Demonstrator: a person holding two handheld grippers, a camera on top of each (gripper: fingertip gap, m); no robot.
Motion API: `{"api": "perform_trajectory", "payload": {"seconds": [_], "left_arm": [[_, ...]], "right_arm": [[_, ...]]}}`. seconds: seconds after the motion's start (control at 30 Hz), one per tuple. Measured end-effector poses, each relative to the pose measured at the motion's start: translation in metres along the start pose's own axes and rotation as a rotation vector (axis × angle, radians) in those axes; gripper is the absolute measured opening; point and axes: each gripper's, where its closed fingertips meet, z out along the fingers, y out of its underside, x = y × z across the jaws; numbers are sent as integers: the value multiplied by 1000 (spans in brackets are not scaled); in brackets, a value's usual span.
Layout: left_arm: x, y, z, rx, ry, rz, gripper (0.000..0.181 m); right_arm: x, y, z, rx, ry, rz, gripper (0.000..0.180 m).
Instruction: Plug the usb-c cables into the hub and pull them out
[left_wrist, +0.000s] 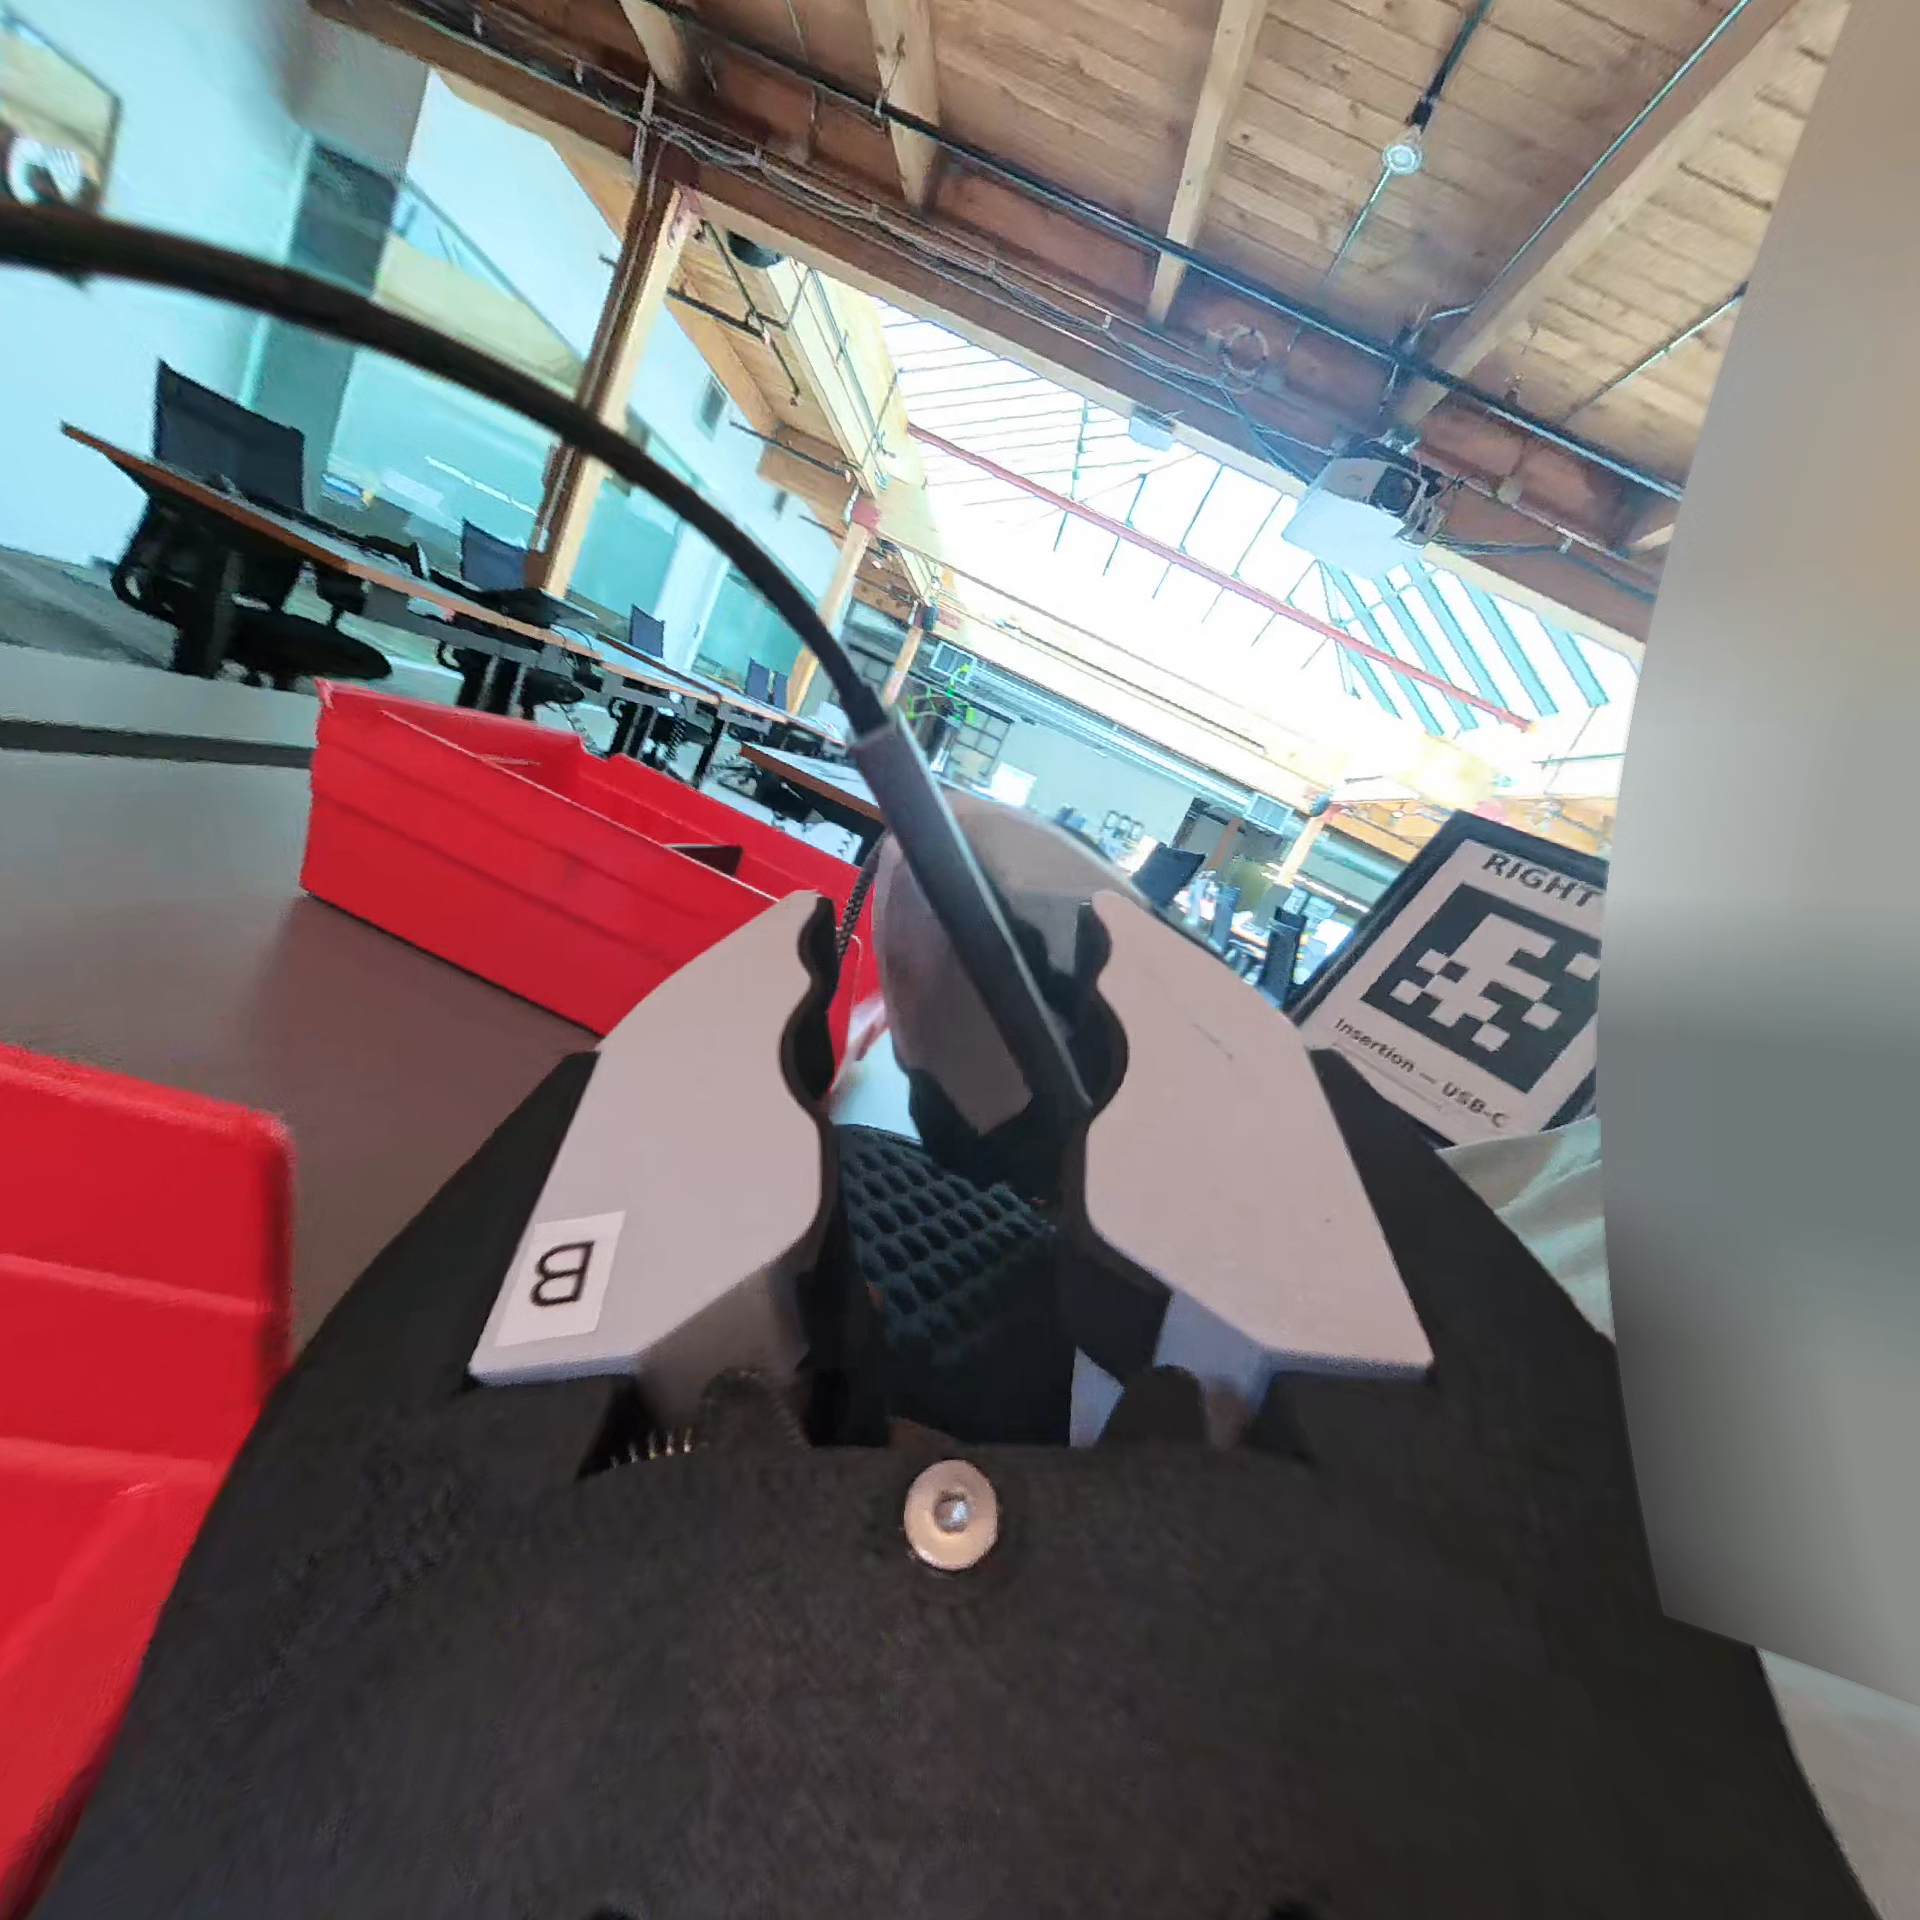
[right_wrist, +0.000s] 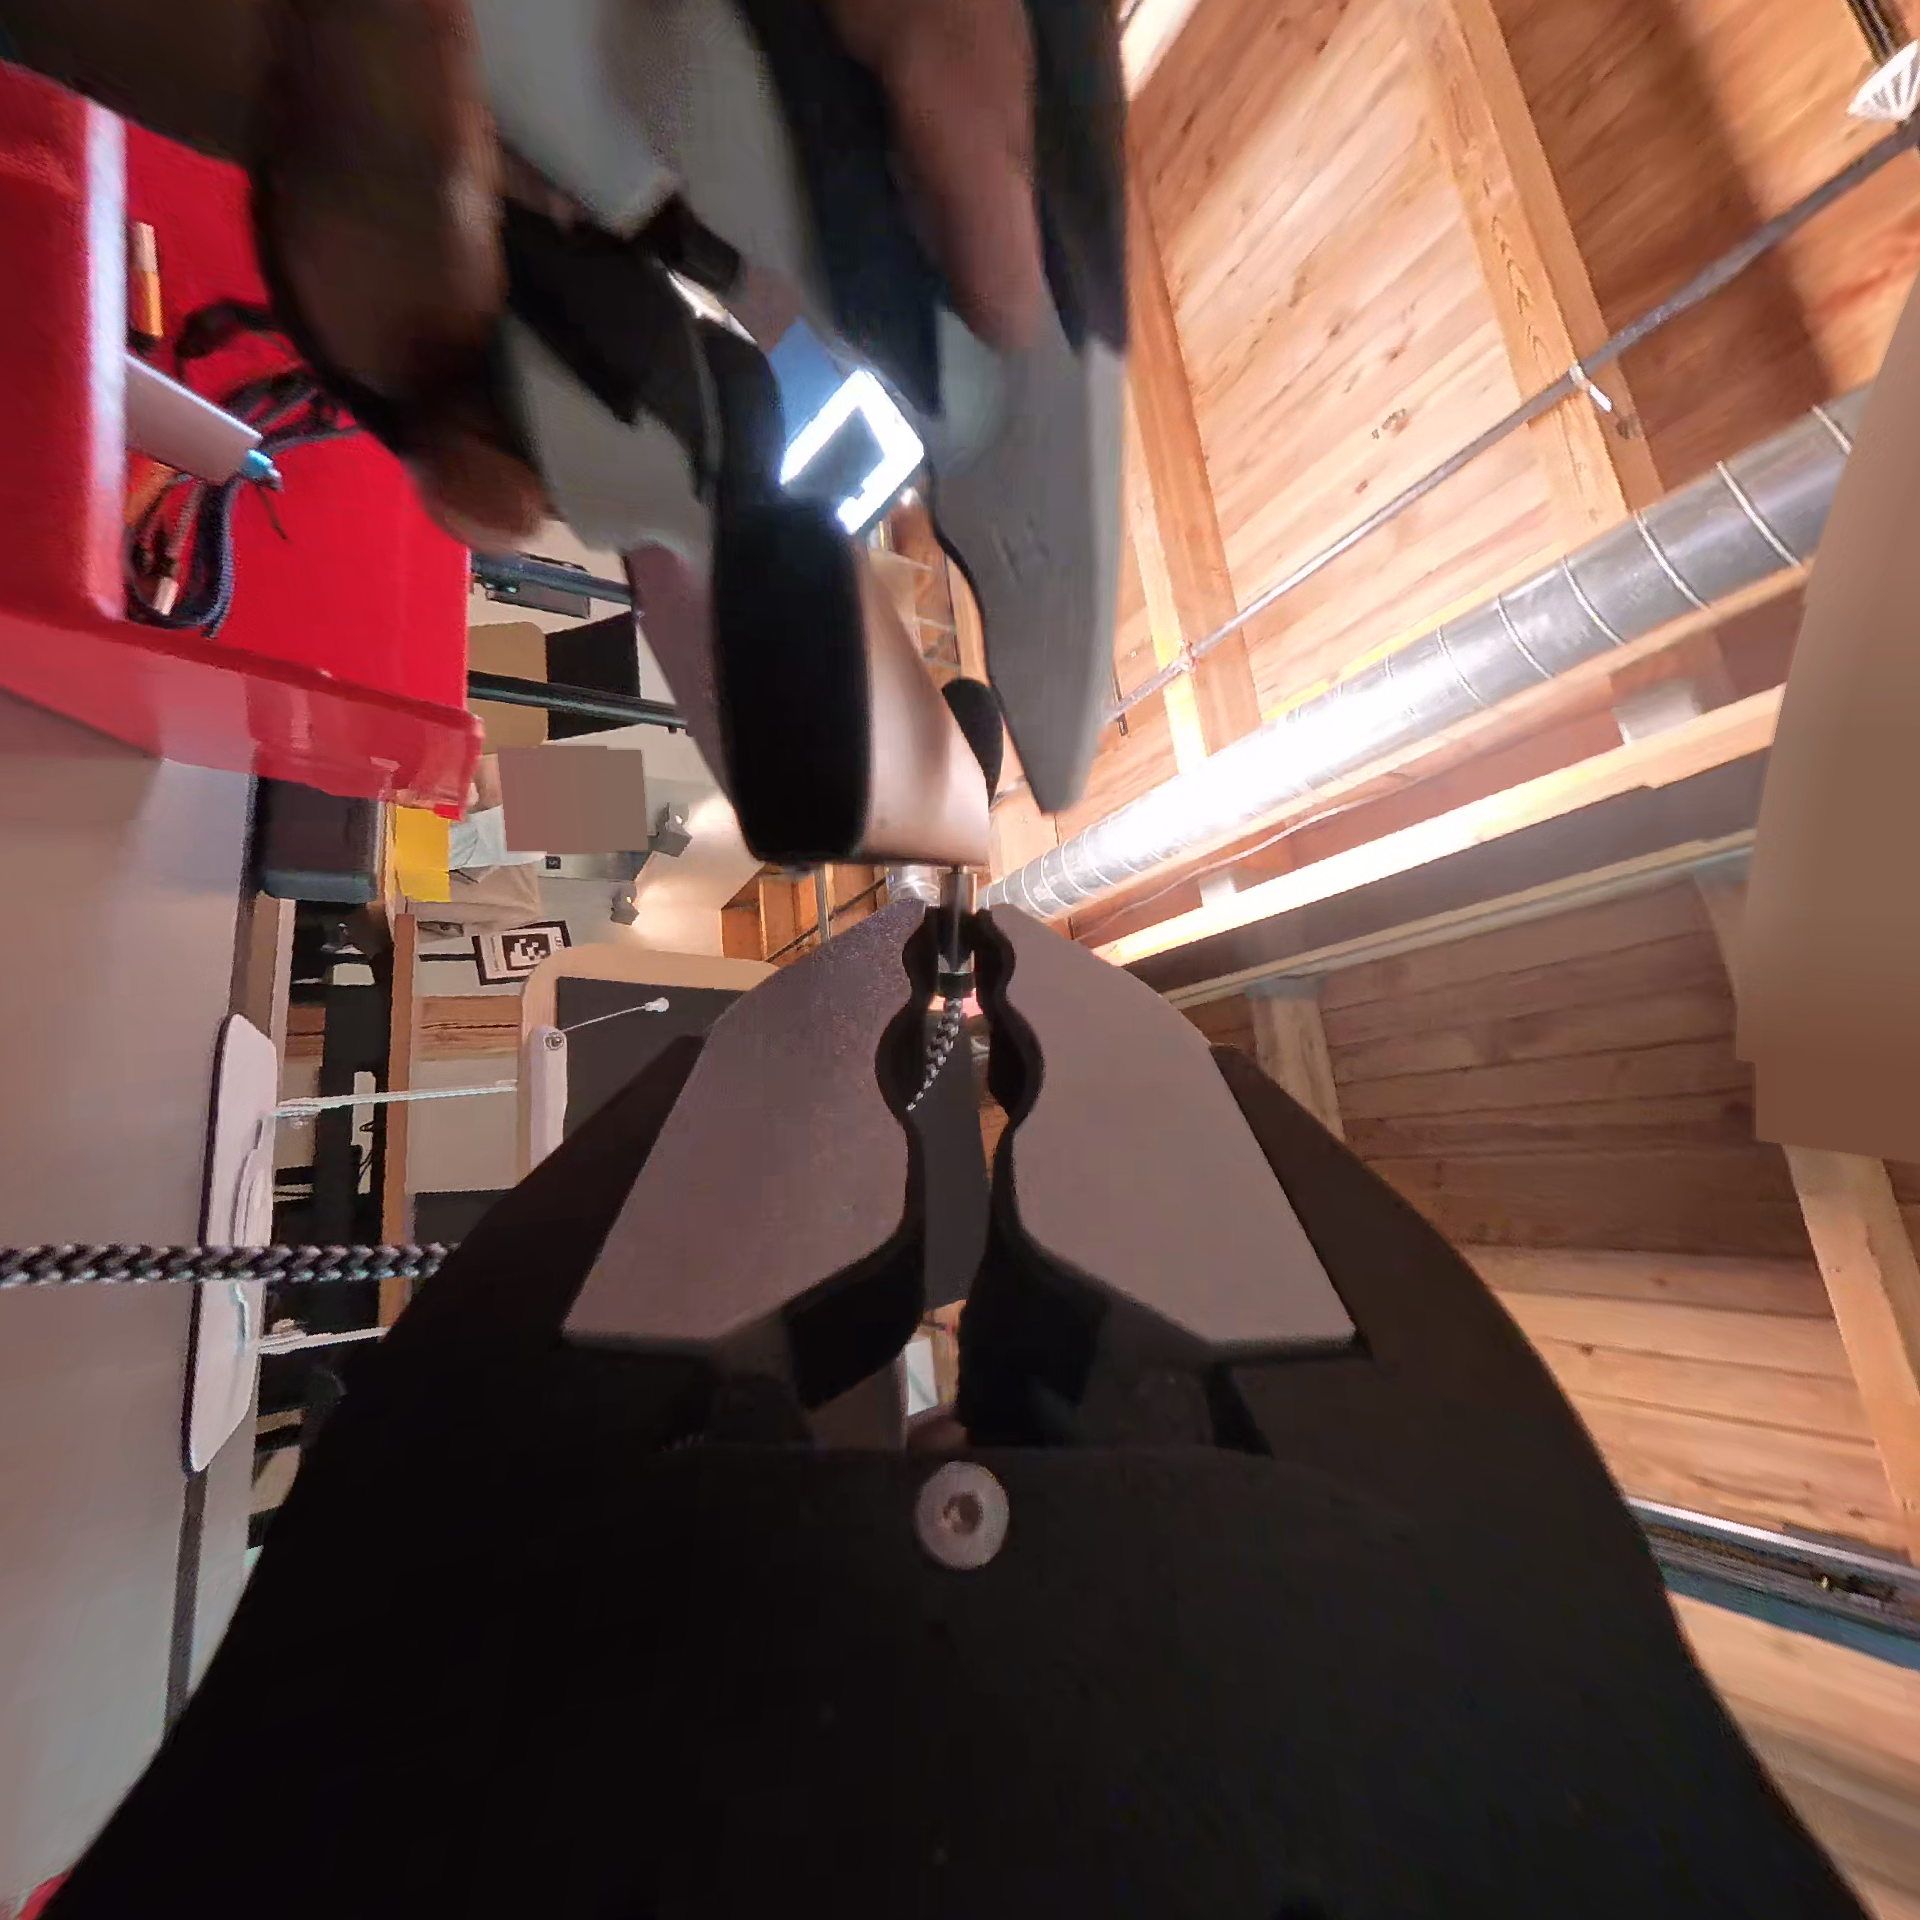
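My left gripper (left_wrist: 956, 925) is shut on a thin dark hub (left_wrist: 971, 935), held on edge between the grey fingers. The hub's black lead (left_wrist: 436, 353) arcs up and off to the left. My right gripper (right_wrist: 954, 920) is shut on the plug of a braided black-and-white usb-c cable (right_wrist: 940, 1039). The plug's metal tip (right_wrist: 961, 883) meets the lower edge of the hub (right_wrist: 800, 675), with some metal still showing. One left gripper finger (right_wrist: 1039, 582) shows above, blurred. The braided cable trails off to the left (right_wrist: 208, 1262).
Two red bins (left_wrist: 499, 831) (left_wrist: 114, 1299) stand on the dark table (left_wrist: 208, 935) at left. A card with a square marker (left_wrist: 1475, 987) stands at right. In the right wrist view a red bin (right_wrist: 312, 582) holds cables and a white pen (right_wrist: 187, 416). Only a small space, under 4 cm, lies between the two pairs of fingers.
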Motion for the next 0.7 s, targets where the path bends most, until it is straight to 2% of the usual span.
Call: {"api": "perform_trajectory", "payload": {"seconds": [0.07, 0.17, 0.33, 0.5, 0.7], "left_arm": [[-1, 3, 4, -15, -11, -39, 24], [-5, 11, 5, -40, -35, -52, 12], [-6, 25, 11, -69, -3, -189, 13], [-12, 20, 15, 17, 14, -278, 10], [-22, 11, 13, 121, -107, -257, 10]], "right_arm": [[-3, -4, -3, 8, -7, -25, 6], [-7, -2, -7, 3, -19, -62, 7], [-16, 6, -7, -63, -26, -79, 8], [-22, 10, -5, -88, -49, -89, 6], [-29, 14, 2, -60, -25, -23, 7]]}}
